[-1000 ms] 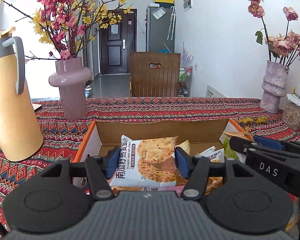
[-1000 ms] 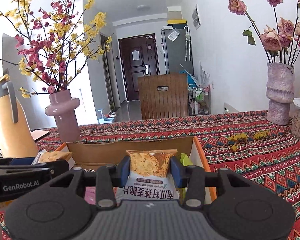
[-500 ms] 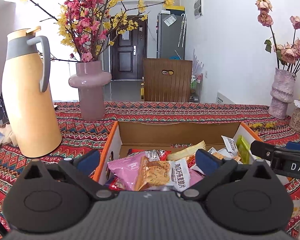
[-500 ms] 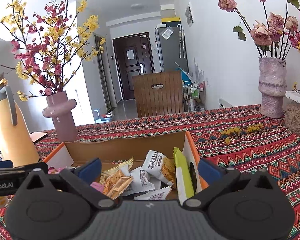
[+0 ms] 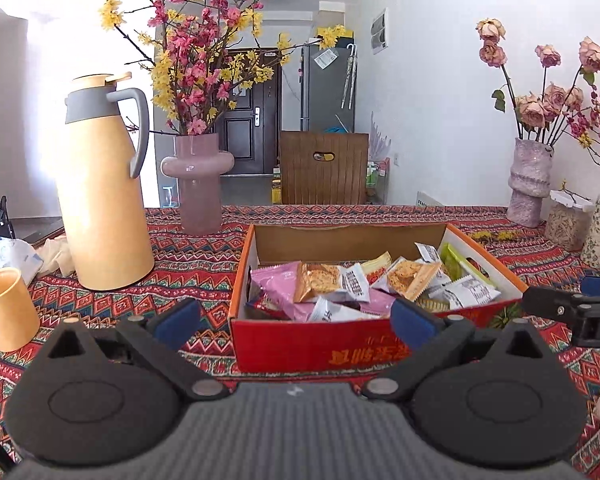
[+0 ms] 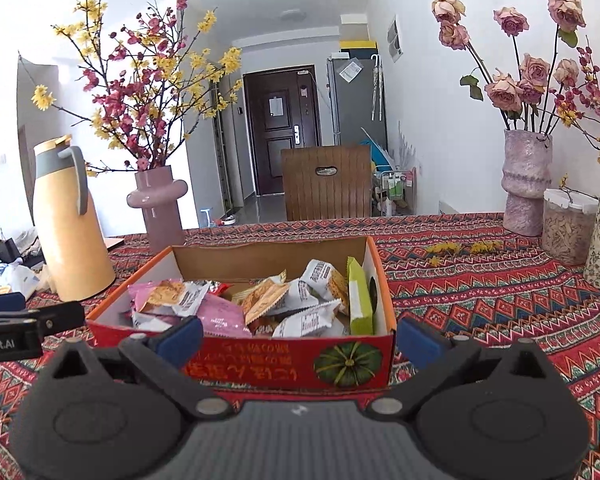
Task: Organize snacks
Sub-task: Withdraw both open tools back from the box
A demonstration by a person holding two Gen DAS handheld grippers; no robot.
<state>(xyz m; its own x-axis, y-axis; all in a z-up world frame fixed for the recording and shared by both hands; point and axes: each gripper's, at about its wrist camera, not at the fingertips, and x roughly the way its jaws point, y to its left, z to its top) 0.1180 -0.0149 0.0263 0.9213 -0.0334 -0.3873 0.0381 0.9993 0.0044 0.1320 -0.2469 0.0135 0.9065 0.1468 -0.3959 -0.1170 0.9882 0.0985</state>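
Two grippers are seen at the near side of the box, both with fingers spread wide and nothing between them. The left gripper is held in front of the box's left half; the right gripper faces the red front wall with its pumpkin print. Neither is touching the box or anything in it.

The snacks are lying in a loose heap inside the box, which stands on the patterned counter. Pink packets, white wrappers showing crackers, and a green packet propped on edge against the right wall can be made out. None are seen on the cloth outside the box in either view, though the nearest stretch of counter is hidden by the gripper bodies.

The step in hand is judged to be the pause between placements: both grippers are empty and set back from the box. The task looks far along, since the packets are gathered, but they are not stacked or lined up.

If more is to be done, another loose packet would have to be found out of view, or a packet in the heap would have to be approached from above, the fingers lowered astride one wrapper only, and closed gently, as the foil is thin and slippery.

A jug, a mug and vases stand well clear.
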